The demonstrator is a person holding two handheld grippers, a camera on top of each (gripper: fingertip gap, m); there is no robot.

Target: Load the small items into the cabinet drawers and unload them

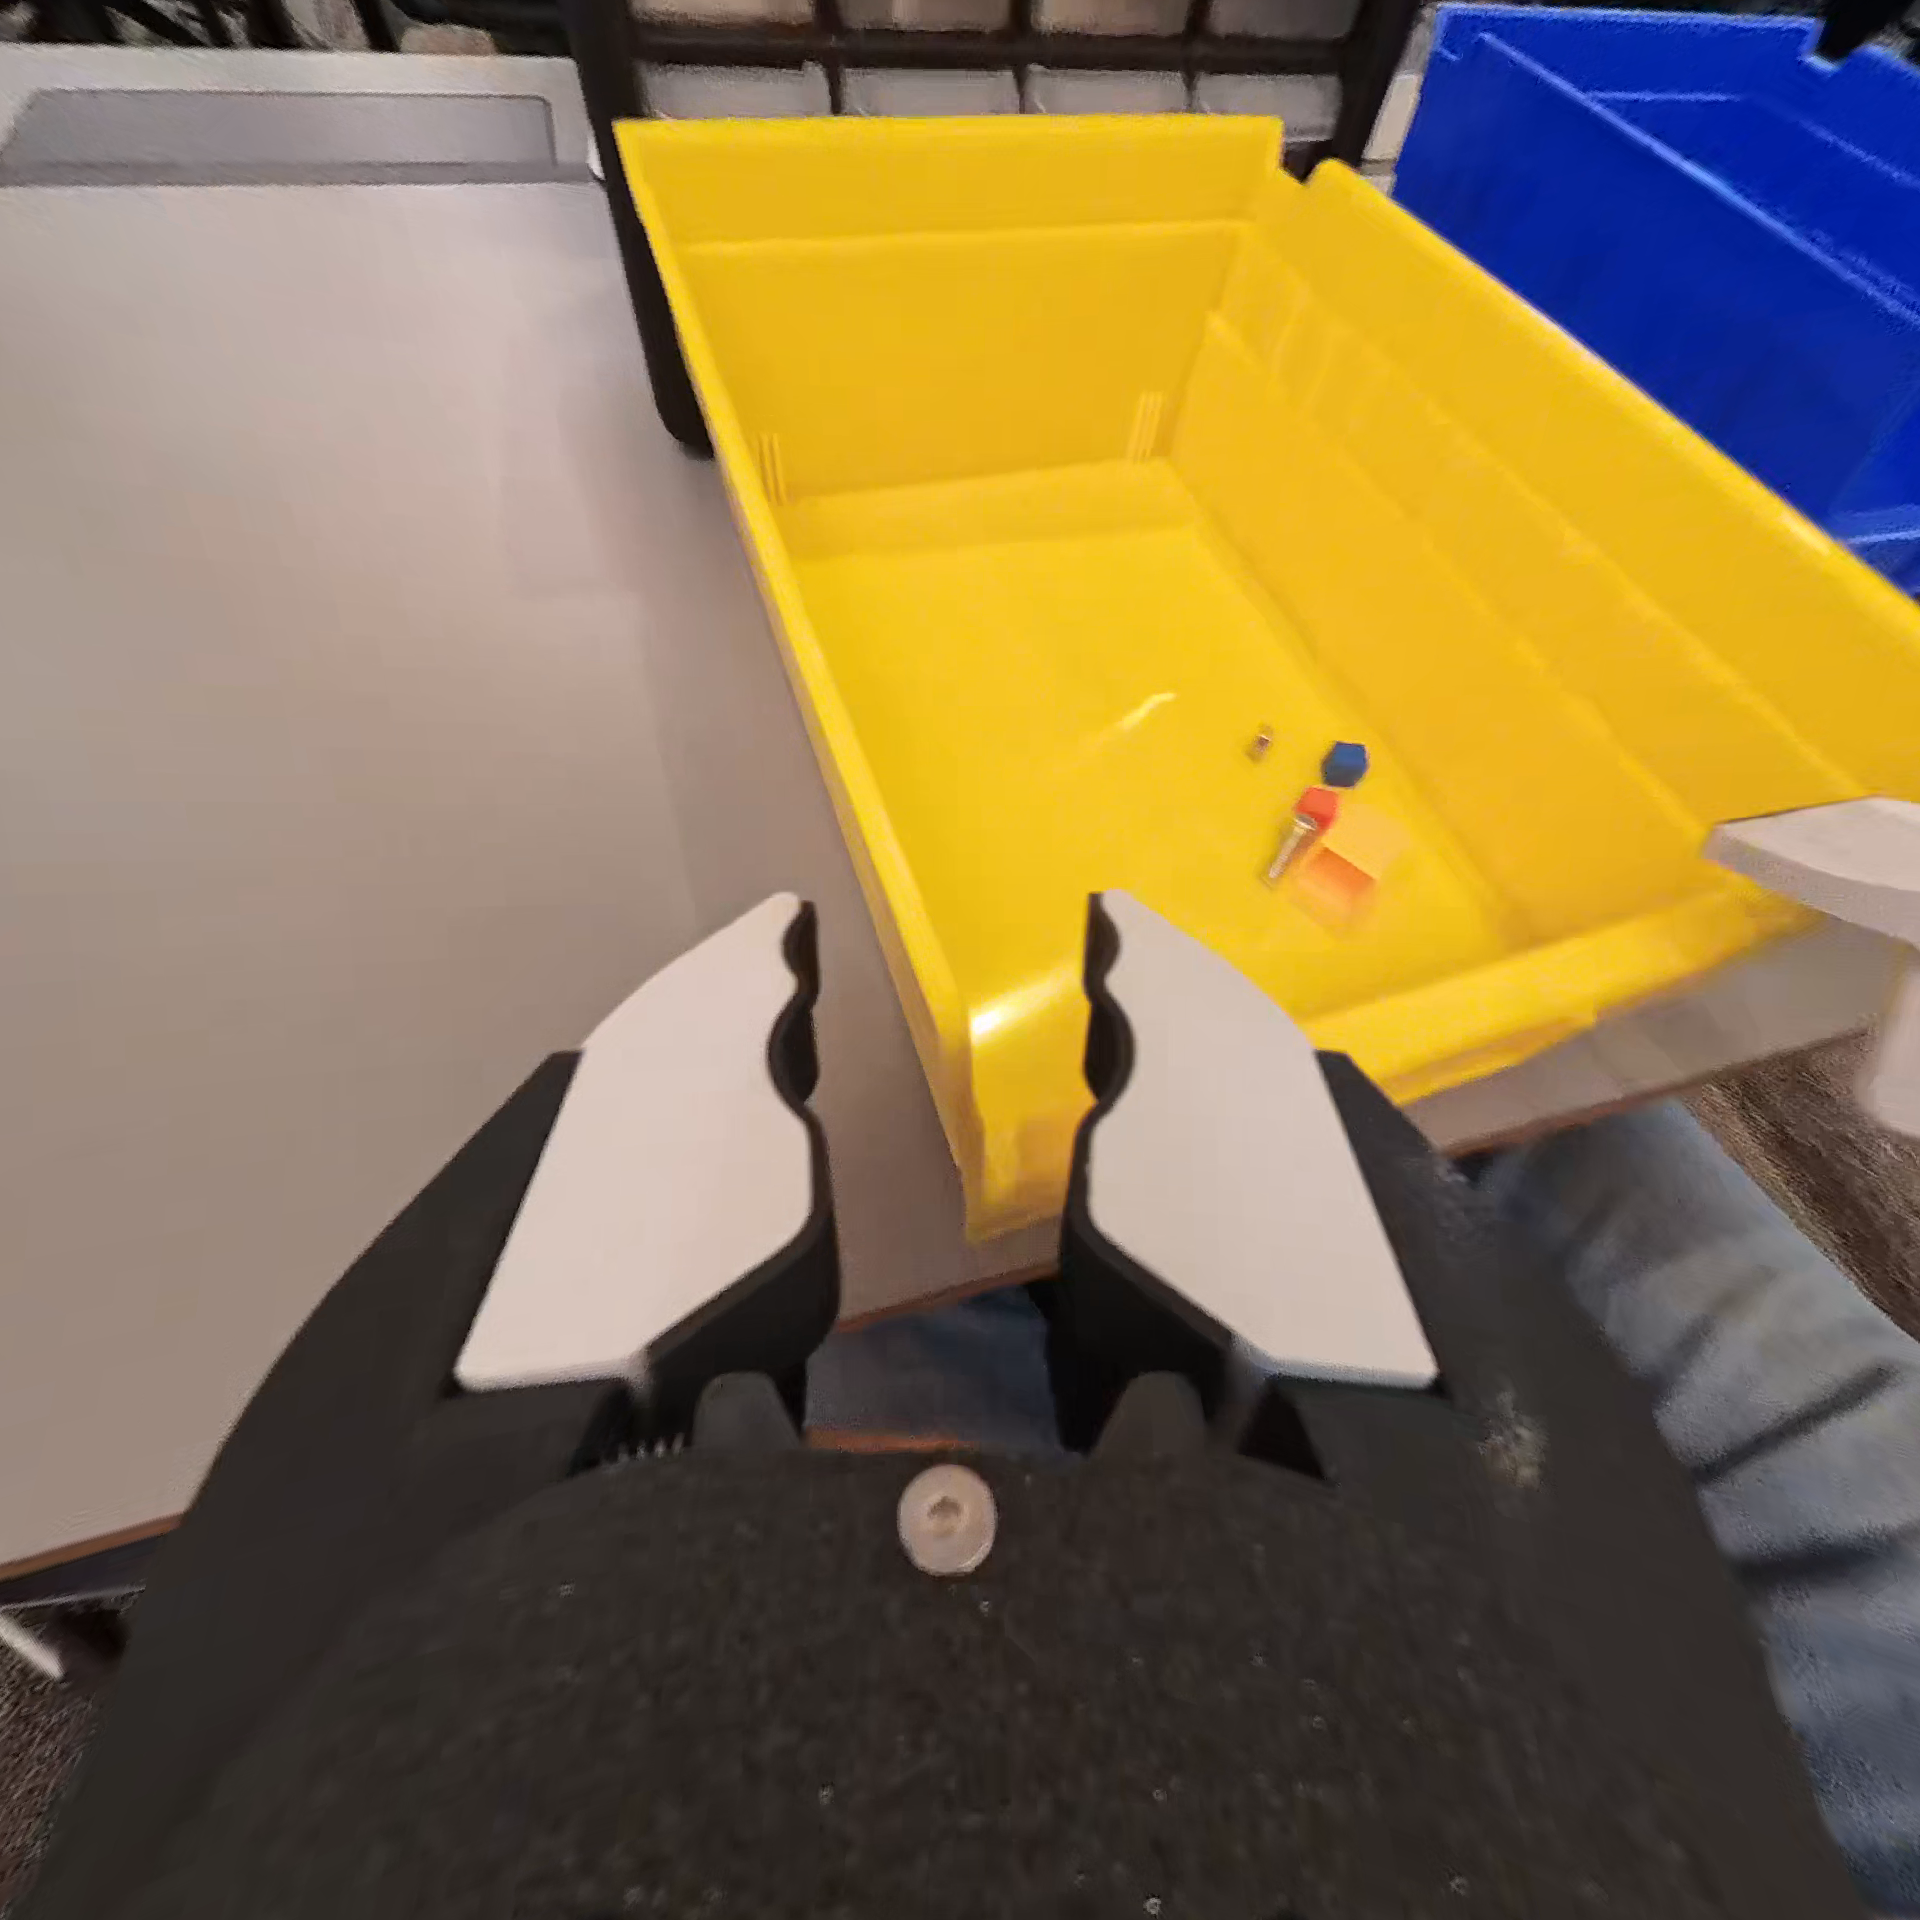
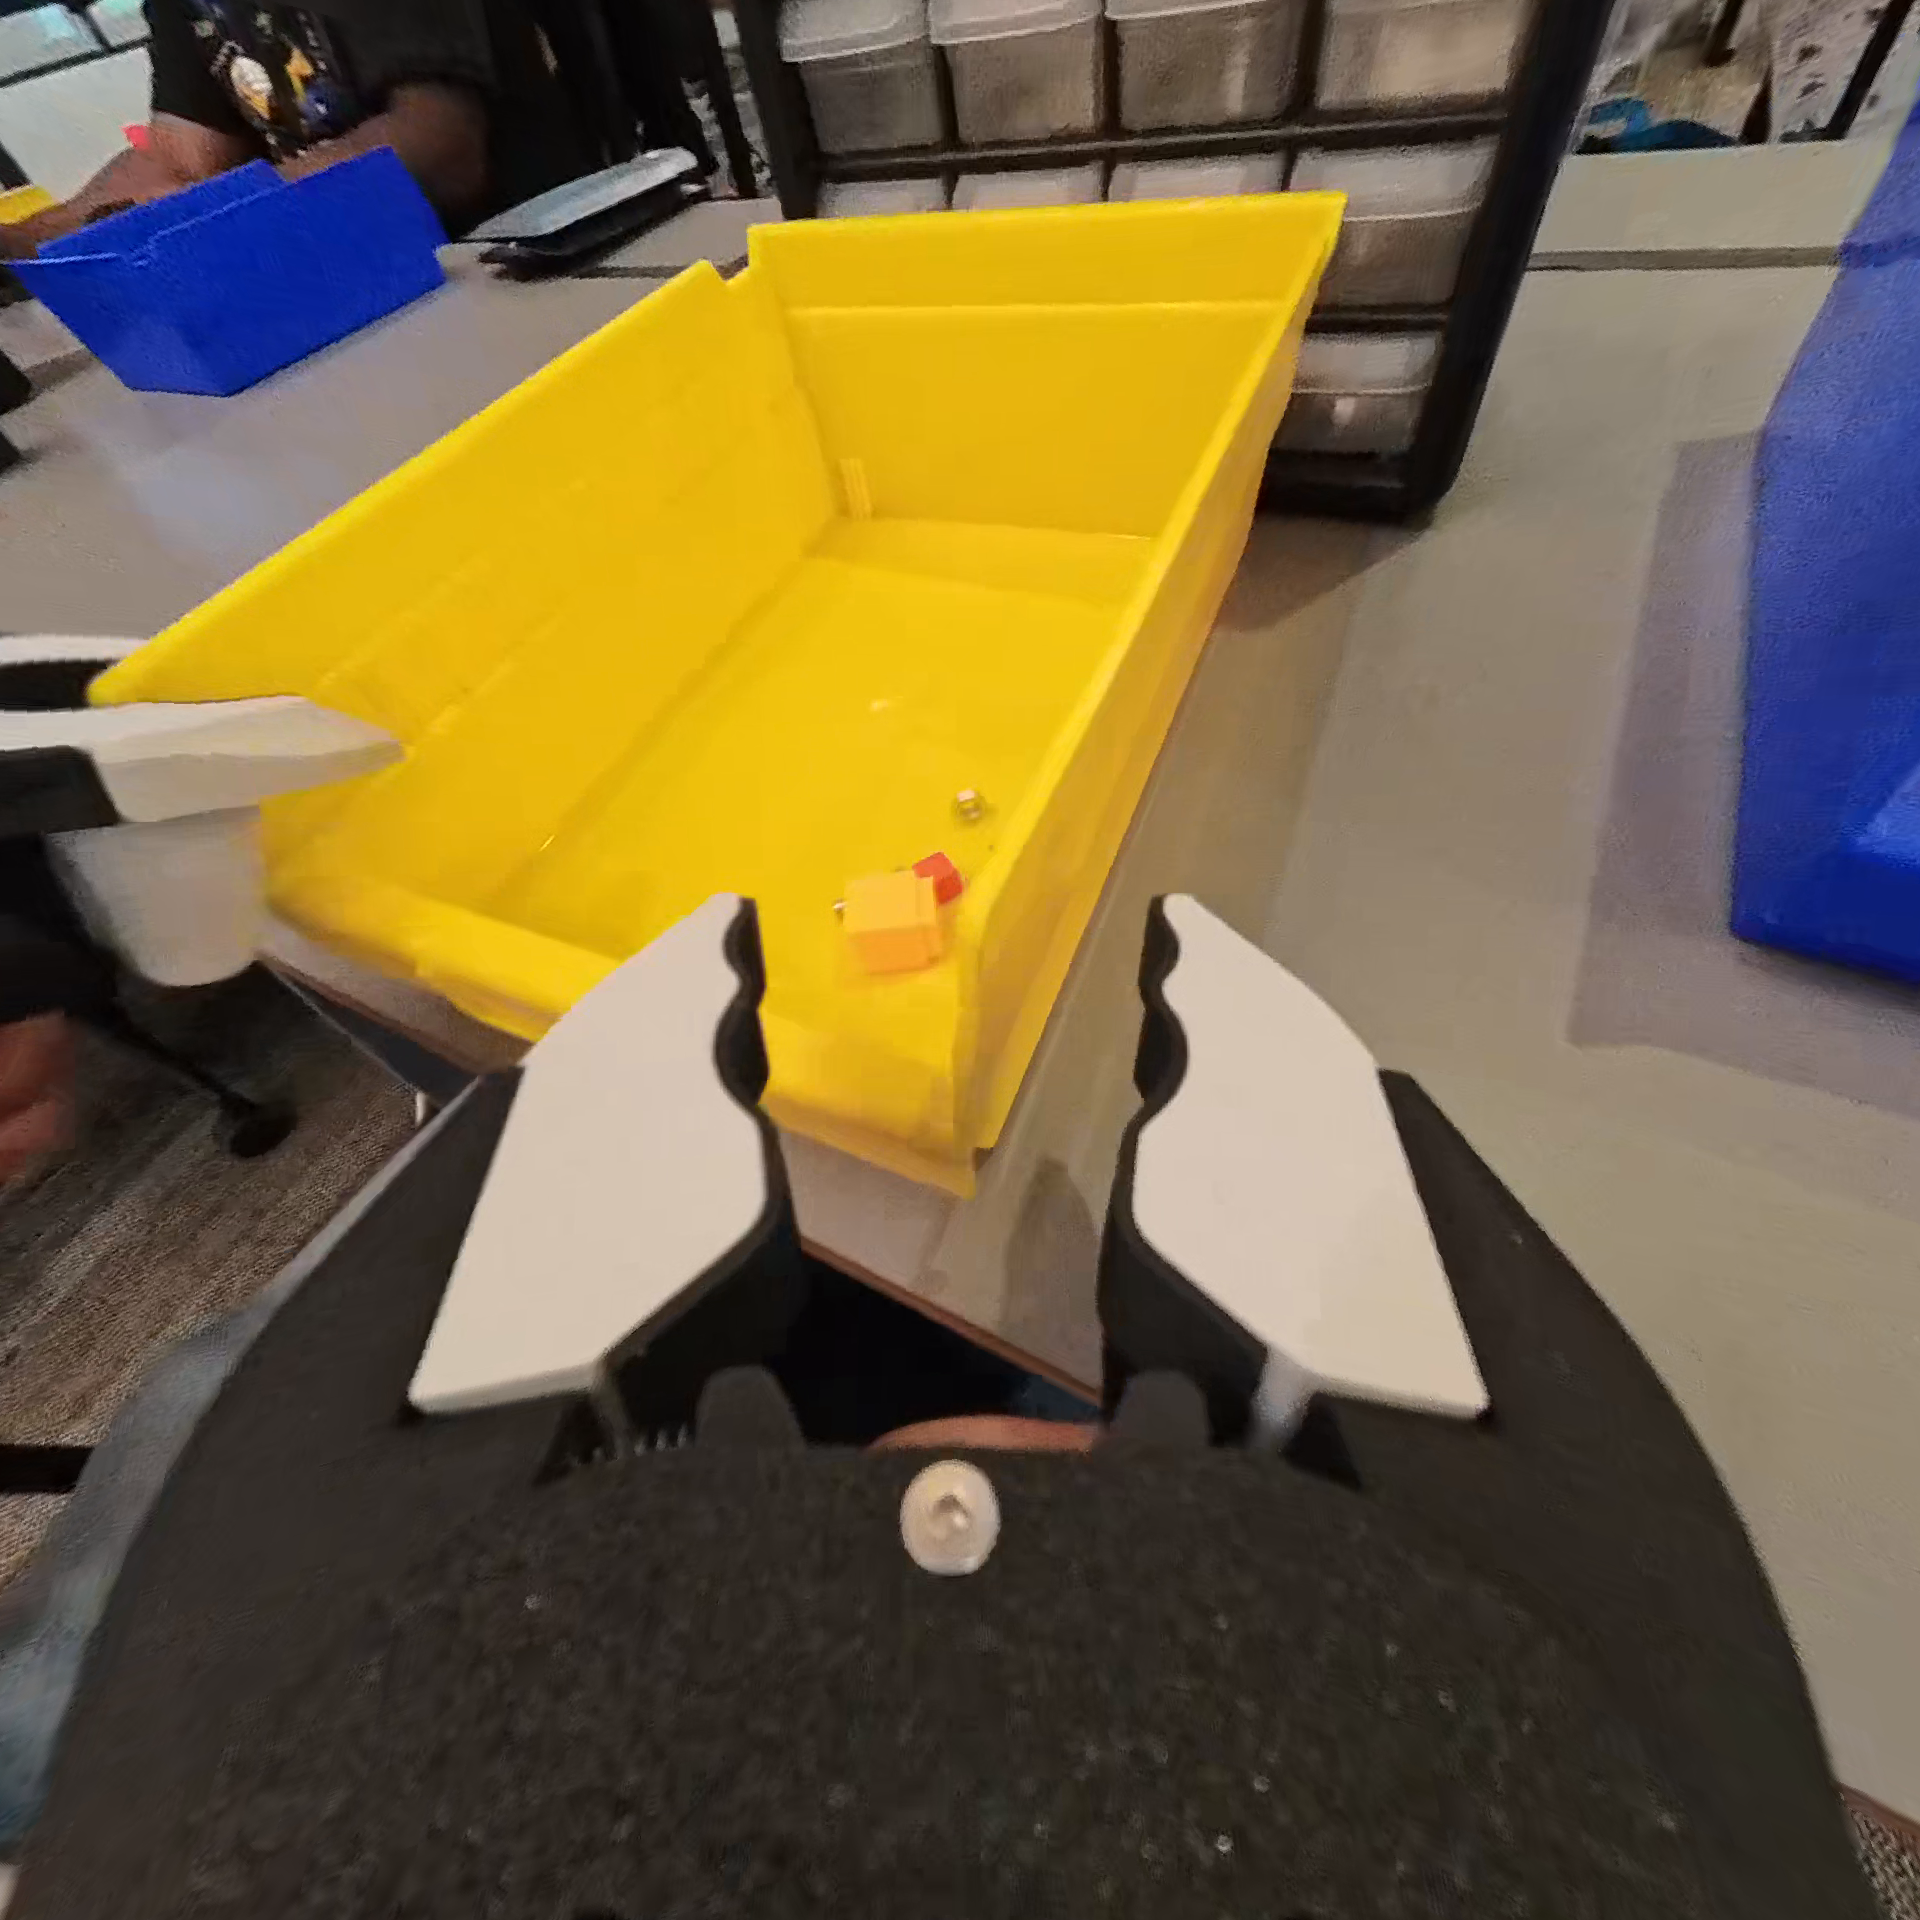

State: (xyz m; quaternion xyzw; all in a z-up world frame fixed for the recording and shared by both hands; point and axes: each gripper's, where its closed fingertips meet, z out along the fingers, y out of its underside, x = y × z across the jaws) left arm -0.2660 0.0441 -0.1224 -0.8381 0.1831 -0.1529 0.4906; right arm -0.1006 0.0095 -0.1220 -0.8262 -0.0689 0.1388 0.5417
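A yellow bin (image 1: pixel 966 312) sits on the grey table, also in the right wrist view (image 2: pixel 582 540). In it lie an orange block (image 1: pixel 1345 868) (image 2: pixel 894 920), a red cube (image 1: pixel 1317 805) (image 2: pixel 938 875), a blue cube (image 1: pixel 1344 764), a silver bolt (image 1: pixel 1288 850) and a small nut (image 1: pixel 1261 743) (image 2: pixel 969 803). Behind the bin stands the black drawer cabinet (image 2: pixel 1195 94) (image 1: pixel 935 52) with clear drawers. My left gripper (image 1: pixel 948 914) is open and empty above the bin's near left corner. My right gripper (image 2: pixel 951 914) is open and empty above its near right corner.
A blue bin (image 1: pixel 1704 260) stands right of the yellow one, also at the right wrist view's edge (image 2: pixel 1839 623). Another blue bin (image 2: pixel 239 270) sits far left by a person in dark clothes. The table edge and carpet lie below. The other gripper's finger (image 2: pixel 229 738) (image 1: pixel 1818 862) shows in each view.
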